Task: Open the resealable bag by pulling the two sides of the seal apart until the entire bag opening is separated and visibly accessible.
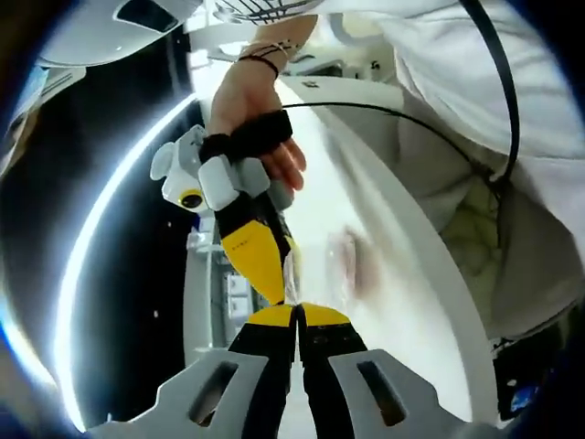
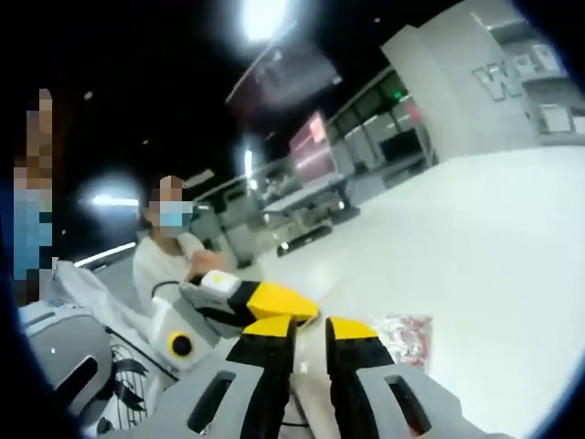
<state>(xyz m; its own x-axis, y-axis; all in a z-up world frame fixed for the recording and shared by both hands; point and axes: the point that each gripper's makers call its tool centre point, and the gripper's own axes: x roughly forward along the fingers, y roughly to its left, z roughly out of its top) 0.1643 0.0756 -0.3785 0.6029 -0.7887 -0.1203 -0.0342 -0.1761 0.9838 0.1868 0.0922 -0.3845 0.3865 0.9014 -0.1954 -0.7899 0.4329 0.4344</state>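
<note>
Left gripper point(image 1: 297, 315) pinched closed on bag point(image 1: 315, 274) edge; right gripper point(image 1: 274, 283) grips opposite lip, tips meeting, bag lifted over table point(image 1: 411, 274), likely set to pull seal apart

The left gripper point(image 1: 297, 315) comes up from the bottom of the left gripper view. Its two yellow-tipped fingers point(image 1: 272, 316) are pressed tight together. The right gripper point(image 1: 274, 283) comes down to meet it, tip to tip. A bare hand point(image 1: 251, 114) holds the right gripper, with a black strap across it and thin bands on the wrist. In the right gripper view, the right gripper point(image 2: 309, 331) has its fingers point(image 2: 270, 331) a little apart. The left gripper point(image 2: 265, 300) sits just beside them.
</note>
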